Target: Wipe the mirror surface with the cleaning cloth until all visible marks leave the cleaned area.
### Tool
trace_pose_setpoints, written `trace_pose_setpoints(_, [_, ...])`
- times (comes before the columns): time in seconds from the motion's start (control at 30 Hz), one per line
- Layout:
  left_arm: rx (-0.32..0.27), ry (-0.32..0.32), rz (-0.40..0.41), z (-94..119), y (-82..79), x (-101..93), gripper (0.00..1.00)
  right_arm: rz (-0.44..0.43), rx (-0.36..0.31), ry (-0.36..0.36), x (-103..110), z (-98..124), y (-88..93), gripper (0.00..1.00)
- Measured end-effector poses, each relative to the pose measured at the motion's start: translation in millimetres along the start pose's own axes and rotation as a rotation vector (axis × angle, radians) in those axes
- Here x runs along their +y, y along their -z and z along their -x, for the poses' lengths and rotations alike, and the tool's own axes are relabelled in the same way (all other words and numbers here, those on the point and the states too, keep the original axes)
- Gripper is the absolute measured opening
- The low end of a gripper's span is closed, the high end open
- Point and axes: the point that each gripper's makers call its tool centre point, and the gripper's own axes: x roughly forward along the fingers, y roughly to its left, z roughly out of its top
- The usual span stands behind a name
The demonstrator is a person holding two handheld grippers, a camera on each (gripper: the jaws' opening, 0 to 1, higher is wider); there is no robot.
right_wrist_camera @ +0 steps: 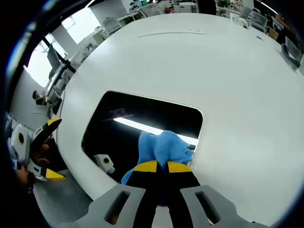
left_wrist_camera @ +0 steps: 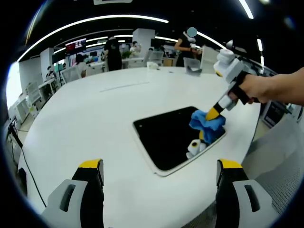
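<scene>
Tabletop (left_wrist_camera: 109, 114): white, rounded, carrying one mirror.

Mirror (left_wrist_camera: 166, 137): dark rectangular panel with pale frame, lying flat near the tabletop's edge; ceiling lights reflect in it in the right gripper view.

Cleaning cloth (right_wrist_camera: 164, 147): blue, bunched, resting on the mirror surface close to one corner.

Right hand-held gripper (right_wrist_camera: 160, 167): jaws clenched on the cleaning cloth, pressing it to the glass; a person's hand (left_wrist_camera: 259, 88) grips its handle.

Left hand-held gripper (left_wrist_camera: 159, 166): jaws spread wide apart, grasping nothing, held above the tabletop just short of the mirror.
</scene>
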Motion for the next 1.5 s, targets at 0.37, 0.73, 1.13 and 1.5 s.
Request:
trace_pose_setpoints(0.37, [0.003, 0.001, 0.000, -0.6, 0.7, 0.2, 0.99, 0.000, -0.002, 0.016, -8.8, -5.2, -17.2, 0.00])
trace_pose_setpoints(0.73, [0.000, -0.005, 0.009, -0.2, 0.5, 1.9, 0.99, 0.005, -0.008, 0.029, -18.5, -12.8, -31.8, 0.00])
trace_pose_setpoints(1.13, [0.004, -0.005, 0.010, -0.6, 1.4, 1.8, 0.99, 0.014, -0.016, 0.047, -23.3, -14.2, -42.7, 0.00])
trace_pose_setpoints(1.5, [0.003, -0.008, 0.015, -0.6, 1.6, 2.9, 0.99, 0.019, -0.017, 0.059, -26.5, -14.6, -54.0, 0.00])
